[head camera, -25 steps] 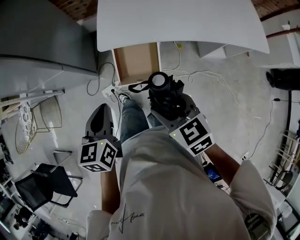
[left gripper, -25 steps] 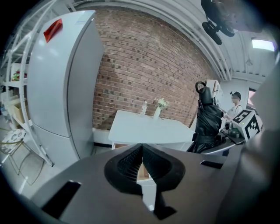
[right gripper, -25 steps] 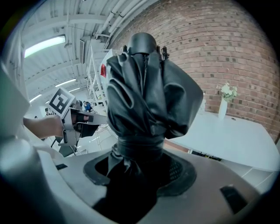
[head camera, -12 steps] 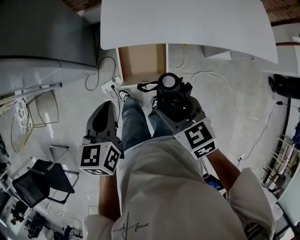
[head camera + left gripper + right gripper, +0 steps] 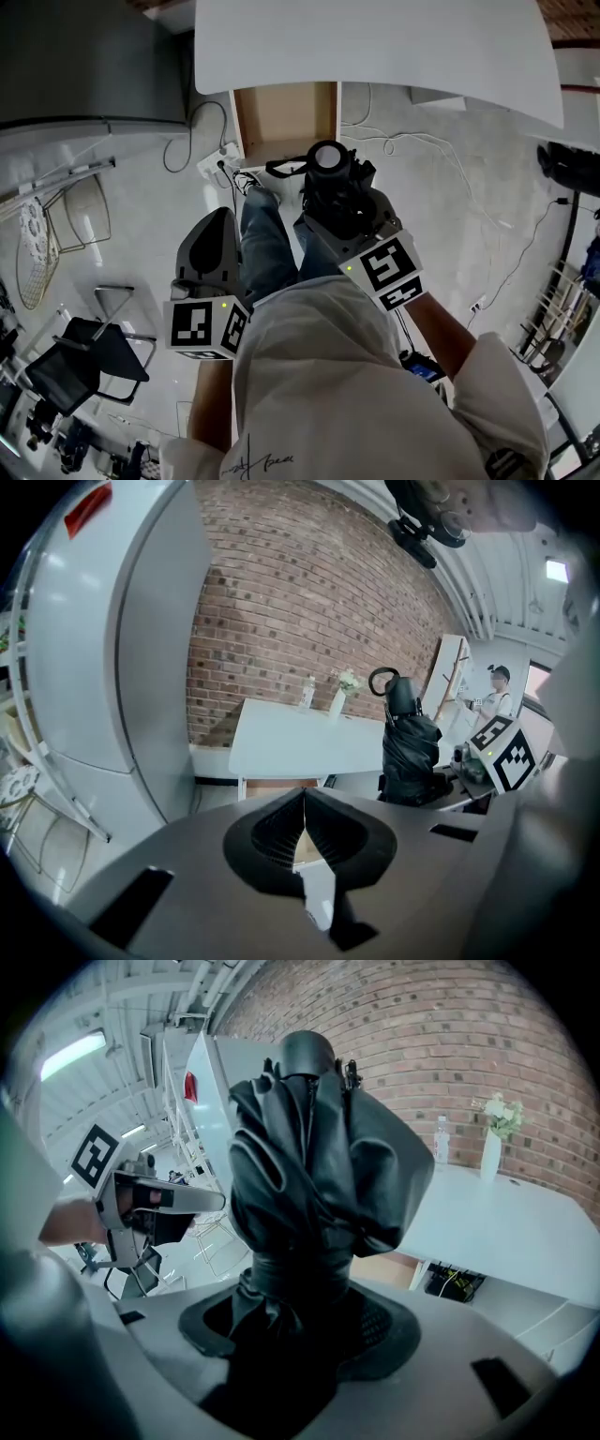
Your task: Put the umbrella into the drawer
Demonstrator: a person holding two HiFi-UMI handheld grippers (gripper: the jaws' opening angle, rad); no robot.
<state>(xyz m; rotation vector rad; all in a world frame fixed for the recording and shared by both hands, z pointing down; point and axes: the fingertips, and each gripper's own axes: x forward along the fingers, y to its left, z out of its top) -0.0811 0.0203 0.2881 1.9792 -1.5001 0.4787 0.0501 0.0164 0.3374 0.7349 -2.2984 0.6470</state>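
Observation:
My right gripper (image 5: 335, 208) is shut on a folded black umbrella (image 5: 326, 161), held upright with its round cap toward the camera in the head view. The umbrella (image 5: 314, 1176) fills the right gripper view, its lower part clamped between the jaws of the right gripper (image 5: 281, 1330). The open drawer (image 5: 286, 117) with a brown wooden bottom sticks out from under the white table (image 5: 375, 42), just beyond the umbrella. My left gripper (image 5: 208, 234) hangs lower left, its jaws shut on nothing. The left gripper view shows its jaws (image 5: 302, 834) closed, with the umbrella (image 5: 410, 747) off to the right.
A grey cabinet (image 5: 84, 66) stands at the left. Cables and a power strip (image 5: 220, 167) lie on the floor near the drawer. A black chair (image 5: 89, 361) and wire racks are at lower left. A bottle (image 5: 442, 1143) and vase (image 5: 492, 1152) stand on the table.
The view has shifted slightly. The left gripper has drifted a little back toward the person. The right gripper still holds the umbrella in front of the drawer.

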